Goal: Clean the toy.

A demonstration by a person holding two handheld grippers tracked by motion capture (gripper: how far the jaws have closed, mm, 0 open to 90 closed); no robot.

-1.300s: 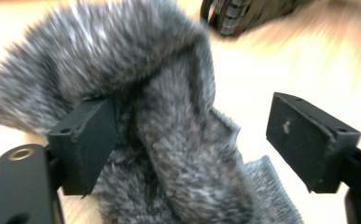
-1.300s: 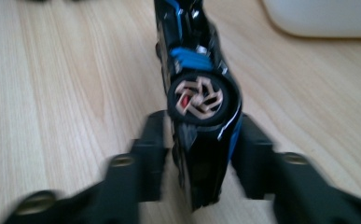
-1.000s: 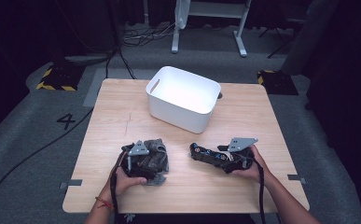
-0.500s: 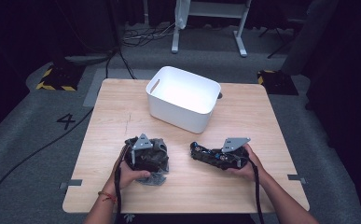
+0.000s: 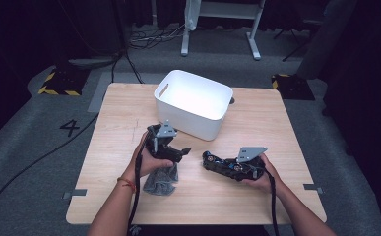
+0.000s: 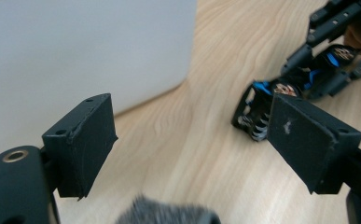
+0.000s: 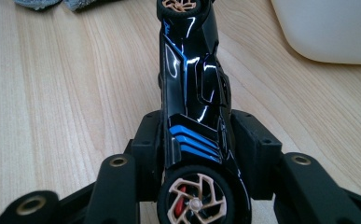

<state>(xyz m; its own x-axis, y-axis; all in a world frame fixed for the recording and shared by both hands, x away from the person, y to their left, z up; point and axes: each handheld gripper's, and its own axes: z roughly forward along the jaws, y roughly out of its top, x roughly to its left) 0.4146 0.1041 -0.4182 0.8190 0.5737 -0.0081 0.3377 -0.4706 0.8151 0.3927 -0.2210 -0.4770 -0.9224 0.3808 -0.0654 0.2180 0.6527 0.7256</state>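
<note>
Two hand-held grippers at work over a light wooden desk [image 5: 119, 108]. Right hand-held gripper [image 5: 230, 166] sits toward the near right part of the desk, lying low over the wood. Its jaws are closed against the flanks of a toy race car [image 7: 194, 107], glossy black with blue stripes and tan spoked wheels. In the right gripper view the car runs lengthwise between the jaws, one wheel close to the camera, the other at the far end, nose pointing toward the desk's middle. Whether the car rests on the wood, cannot tell.

Left hand-held gripper [image 5: 171, 147] is near the middle of the desk, just in front of a white plastic bin [image 5: 194, 105]. Jaws spread wide, nothing between them. Under the left hand [image 5: 151, 160] lies a grey fuzzy cloth [image 5: 161, 179], flat on the desk toward the near edge; a blurred tuft of it shows at the bottom of the left gripper view.

Bin stands at the far centre of the desk, open side up. Its white wall fills the upper left of the left gripper view. Car and cloth are apart, bare wood between.
</note>
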